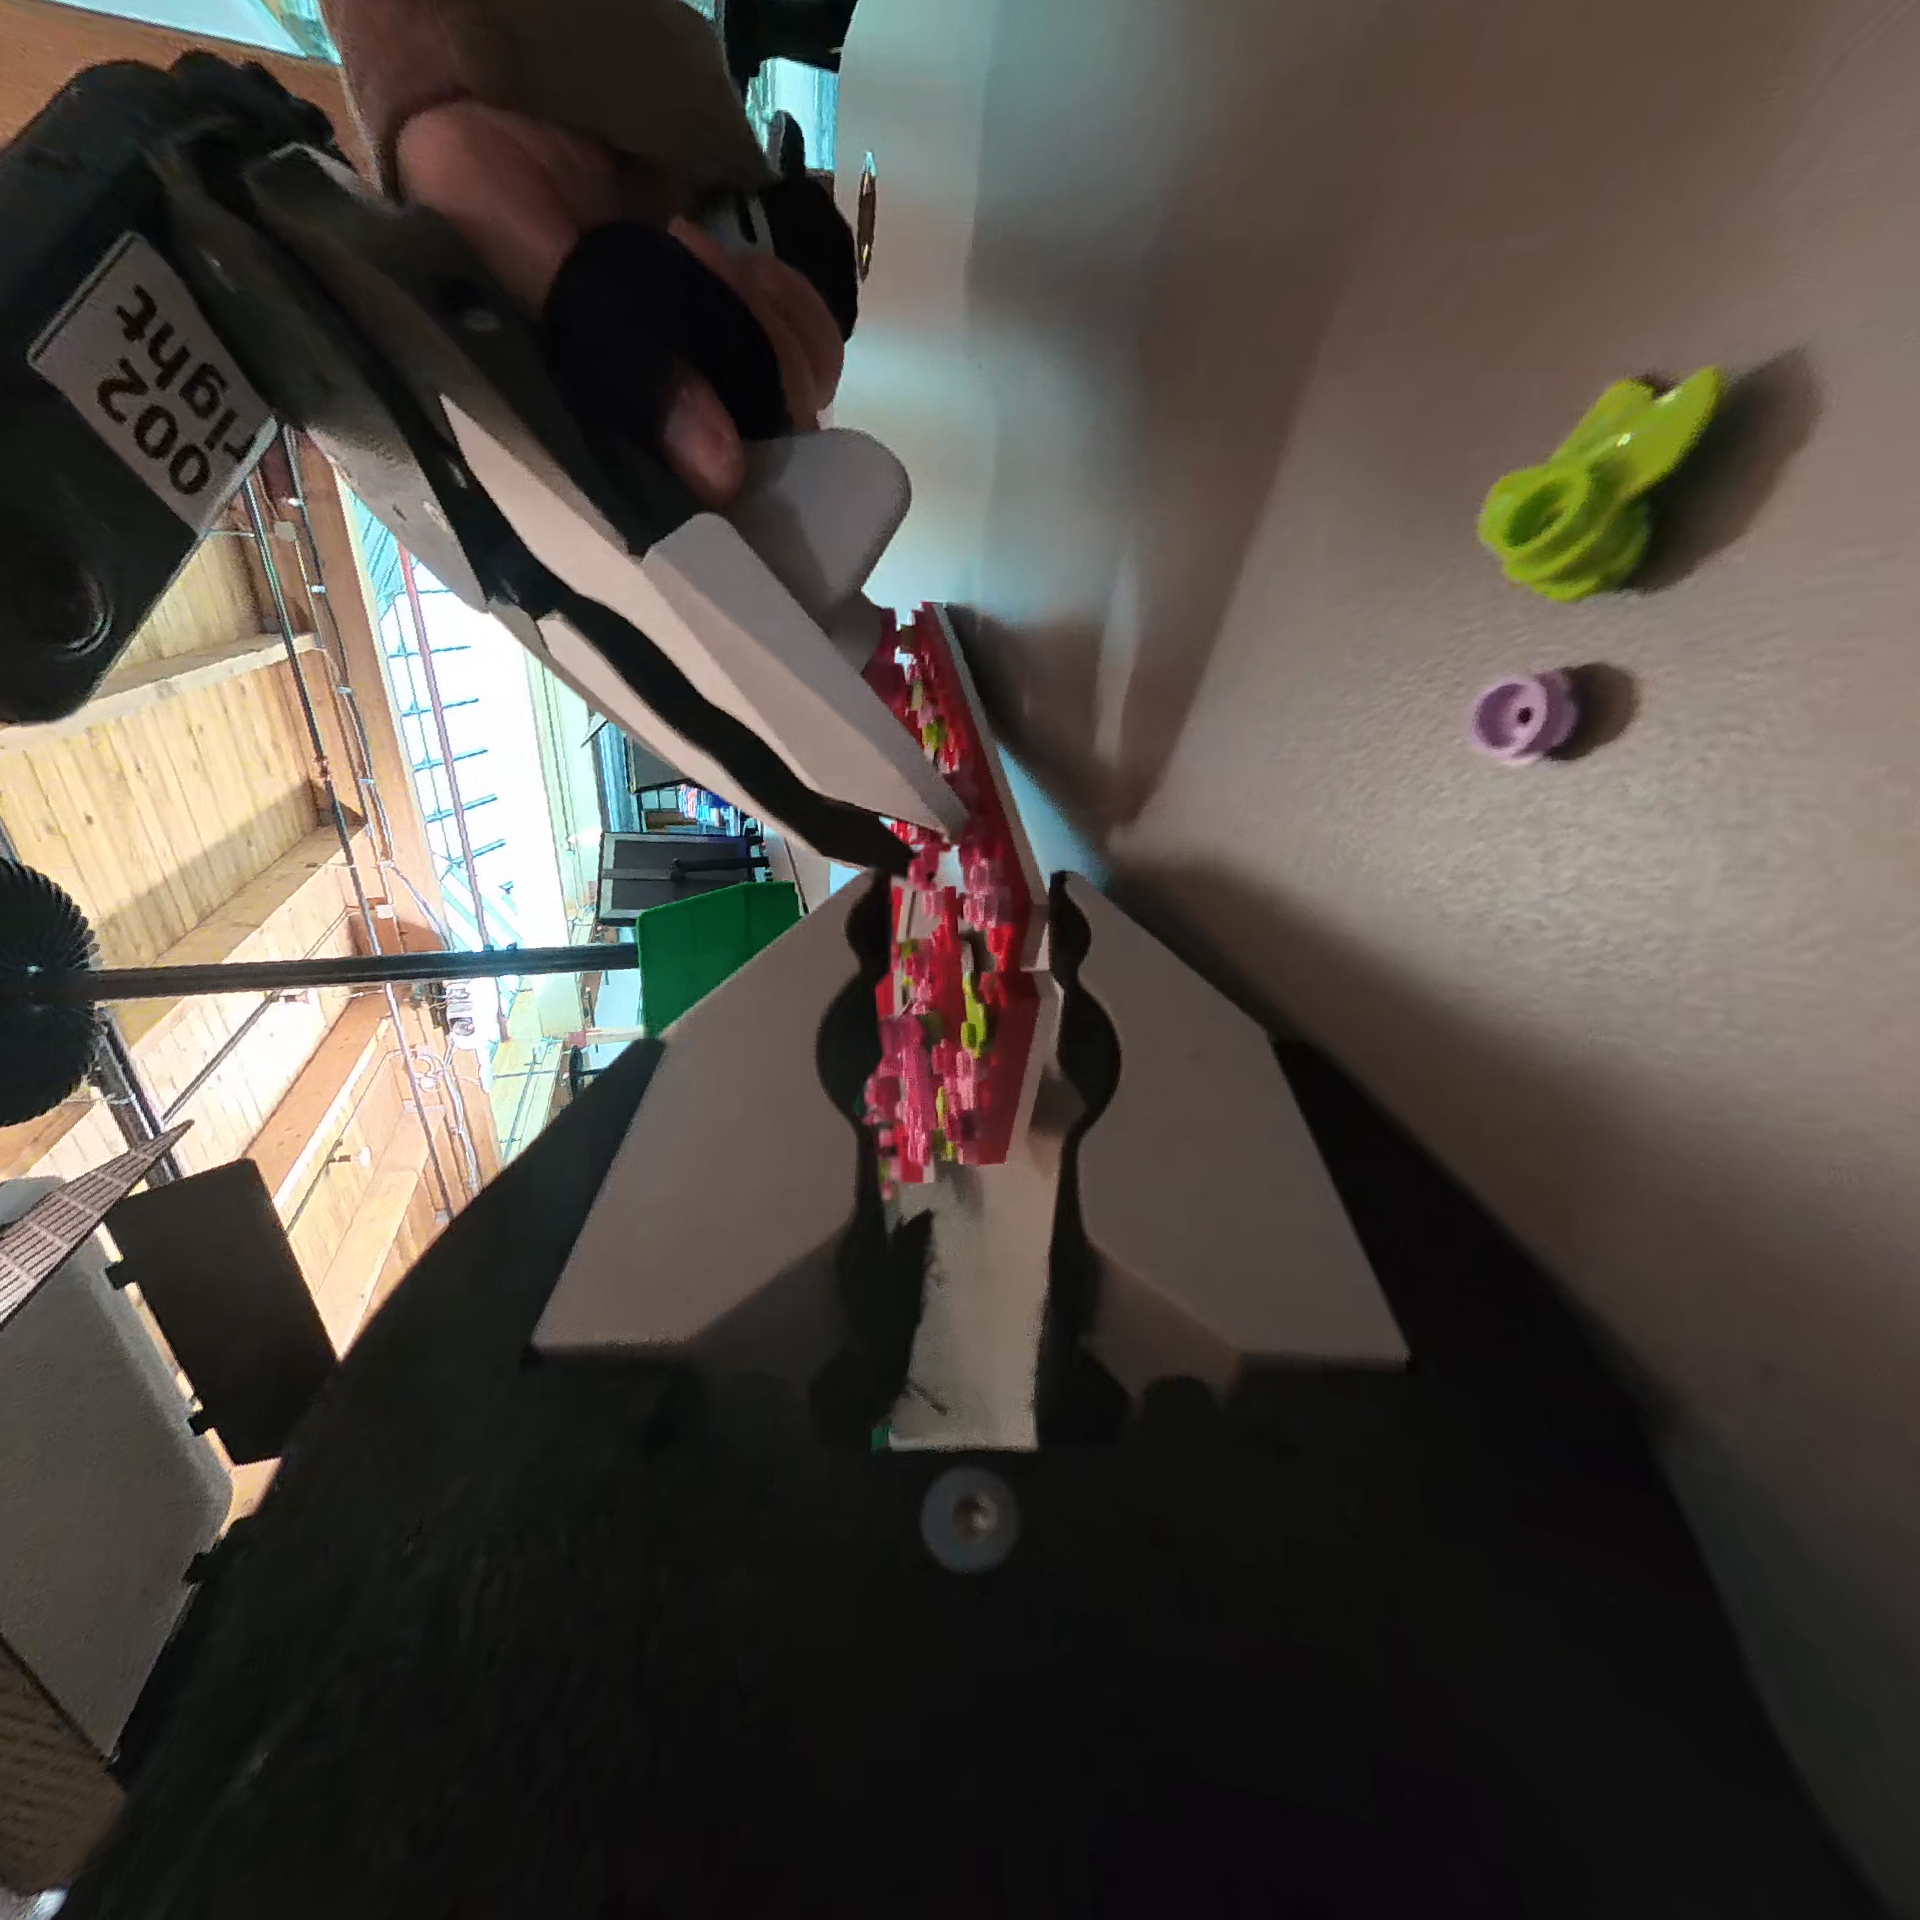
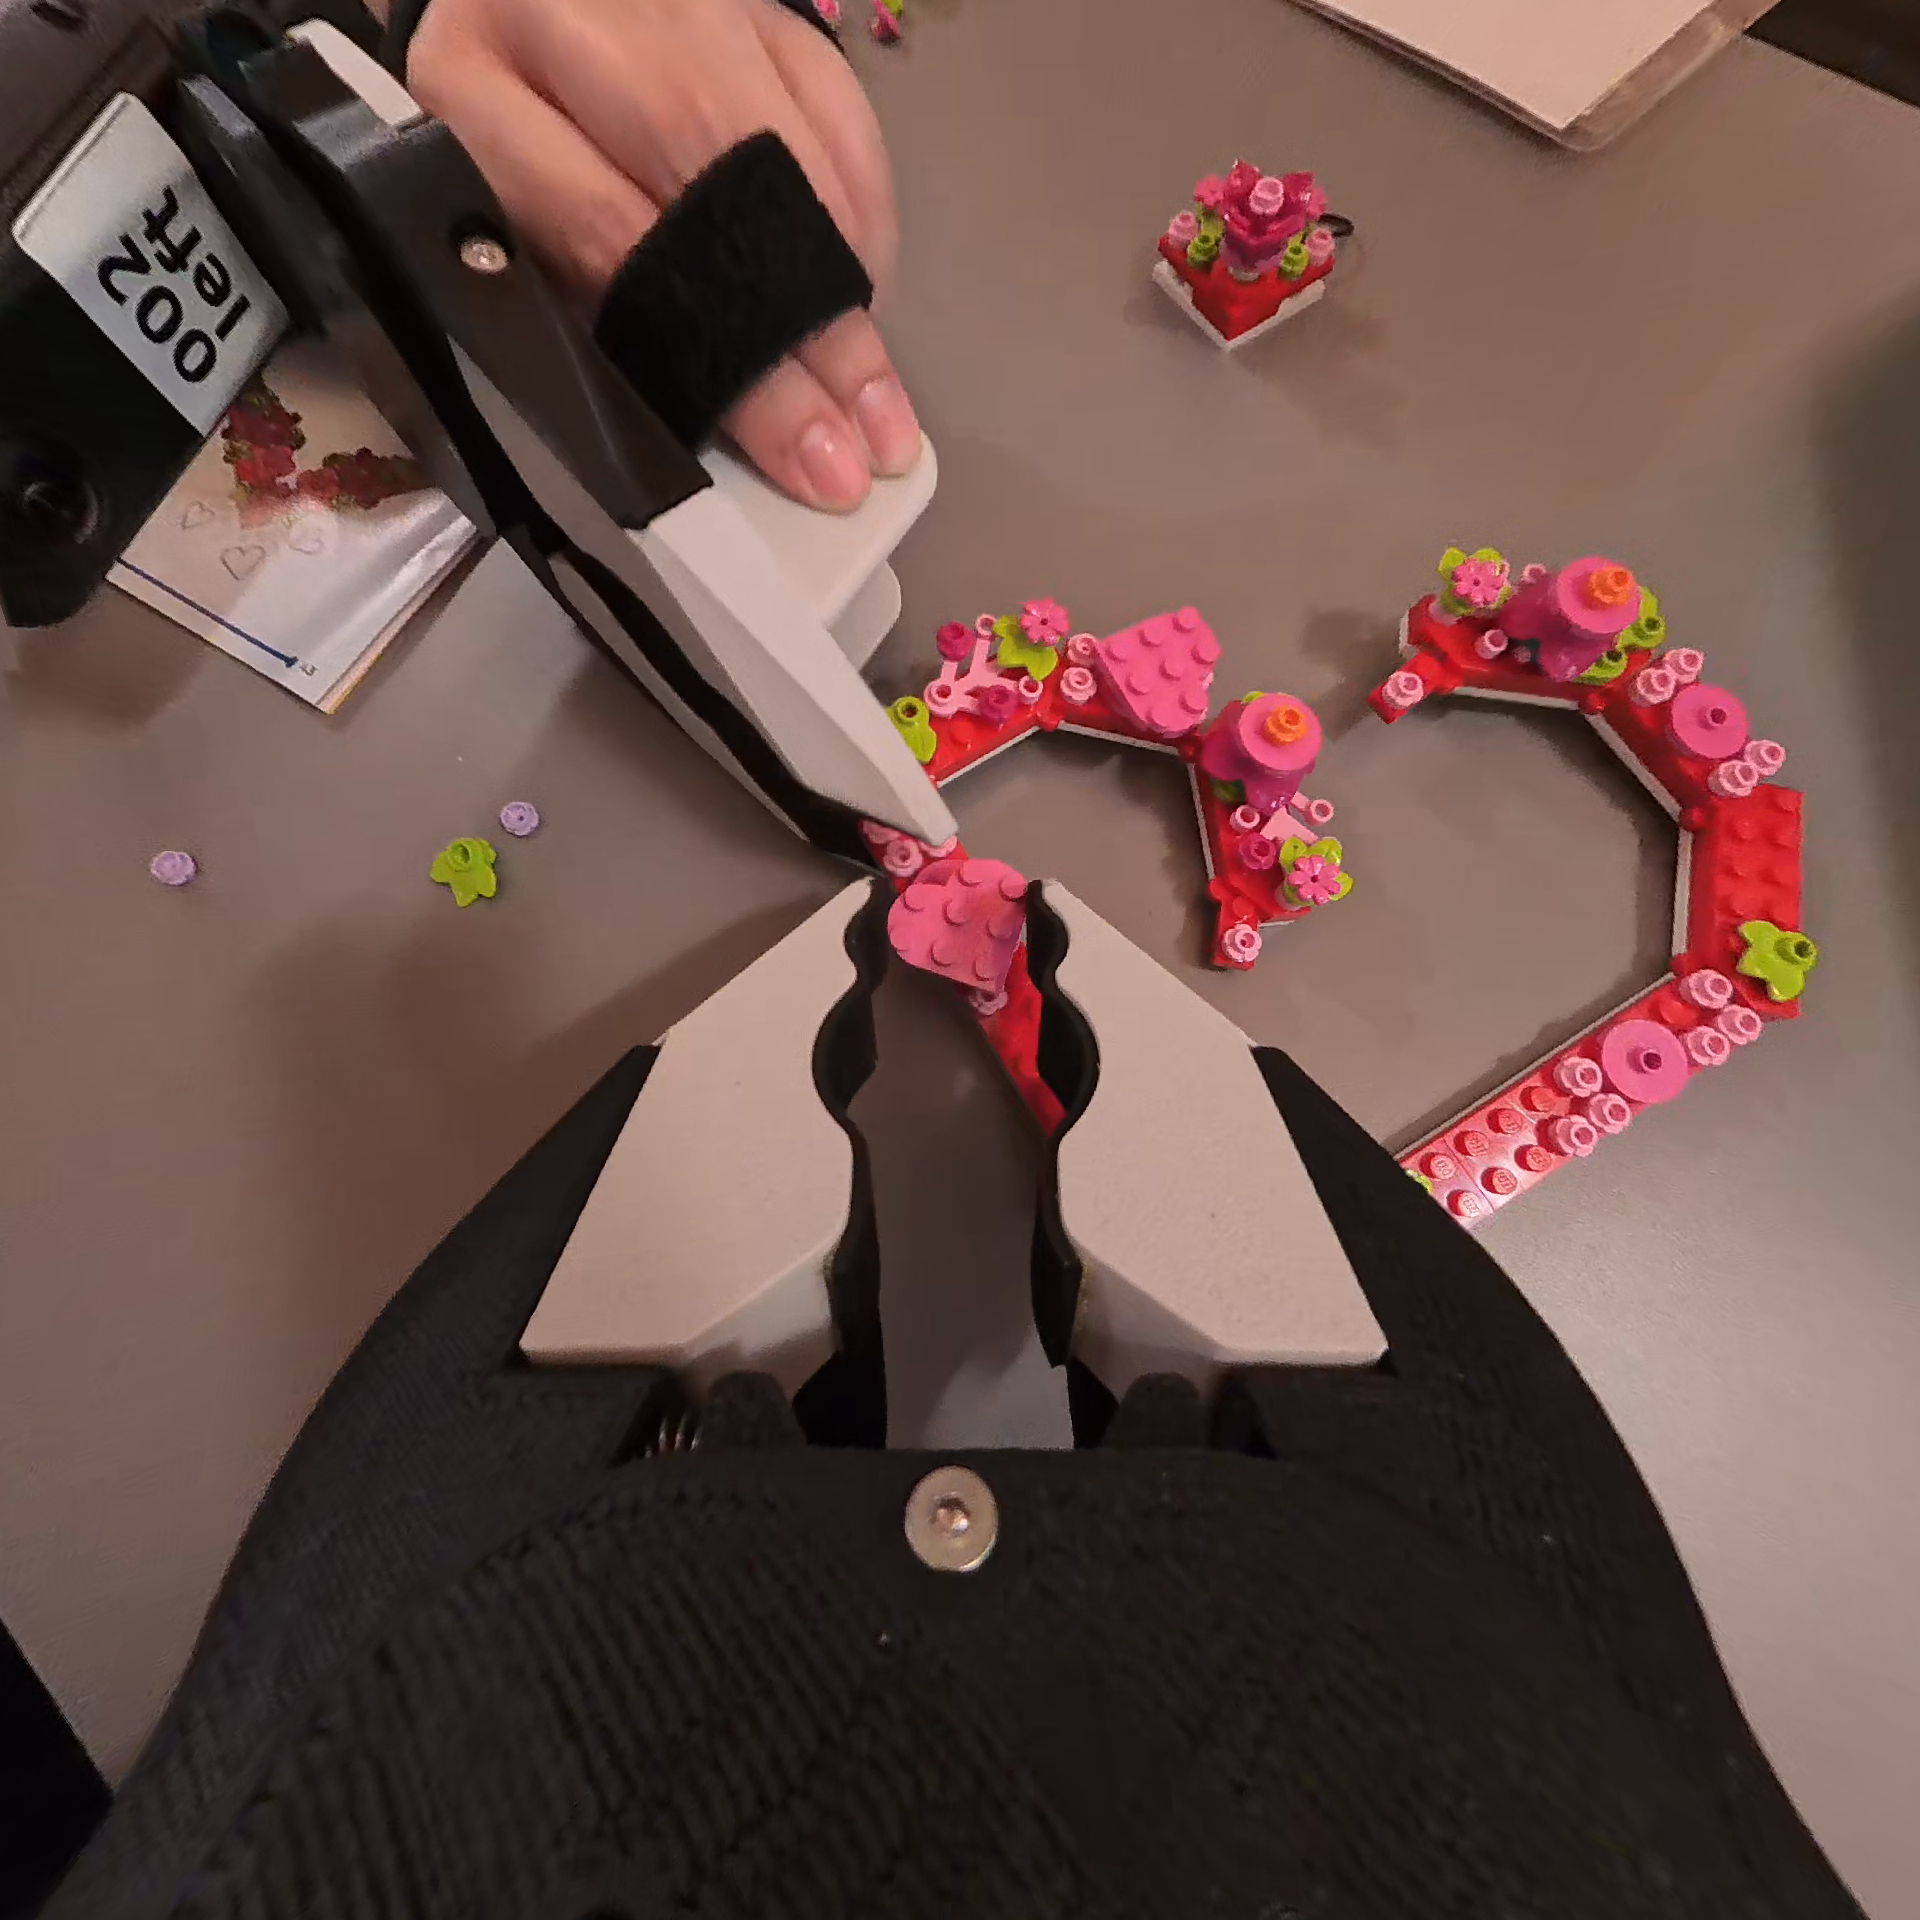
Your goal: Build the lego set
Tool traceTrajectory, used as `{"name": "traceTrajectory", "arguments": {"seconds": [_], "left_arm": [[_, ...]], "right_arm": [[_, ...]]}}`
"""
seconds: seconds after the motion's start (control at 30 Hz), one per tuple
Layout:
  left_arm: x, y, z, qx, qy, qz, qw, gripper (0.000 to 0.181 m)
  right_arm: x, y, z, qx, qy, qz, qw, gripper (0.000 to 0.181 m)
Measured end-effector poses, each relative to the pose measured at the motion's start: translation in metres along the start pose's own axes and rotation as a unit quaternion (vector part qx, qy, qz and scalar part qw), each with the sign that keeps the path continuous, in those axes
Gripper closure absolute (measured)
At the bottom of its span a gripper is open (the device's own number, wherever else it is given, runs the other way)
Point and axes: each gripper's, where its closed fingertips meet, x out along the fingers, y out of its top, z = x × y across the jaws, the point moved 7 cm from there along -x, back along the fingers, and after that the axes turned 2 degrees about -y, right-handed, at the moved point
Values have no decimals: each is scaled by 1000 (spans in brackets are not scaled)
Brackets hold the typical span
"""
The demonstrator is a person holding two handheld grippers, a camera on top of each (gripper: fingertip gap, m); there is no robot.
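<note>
Both grippers meet on the left half of the red brick heart frame, dotted with pink flowers and lime leaves, lying on the grey-brown tabletop. The right gripper has its white fingers pinched around a pink studded heart-shaped plate seated on that half's lower arm. The left gripper comes in from above-left of that plate, tips together on the red strip just beside it. In the left wrist view the left gripper clamps the frame edge-on, though blur makes the exact contact hard to judge, and the right gripper touches the frame just above.

The right half of the heart lies apart, right of the plate. A small red flower block sits well beyond. Left of the plate lie a lime leaf piece, two lilac round studs, and a glossy instruction booklet under the left gripper's body.
</note>
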Motion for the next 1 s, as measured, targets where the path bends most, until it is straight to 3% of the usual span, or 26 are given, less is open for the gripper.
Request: {"name": "traceTrajectory", "arguments": {"seconds": [0.3, 0.77, 1.0], "left_arm": [[0, -7, 3, 23, -6, -36, 999, 170], [0, -6, 2, 40, 10, -42, 998, 172], [1, -6, 2, 31, 7, -40, 999, 172]], "right_arm": [[1, 1, 2, 1, -2, 1, 1000, 156], [7, 7, 6, -8, 2, 13, 1000, 156], [11, 2, -1, -58, -19, 5, 998, 148]]}}
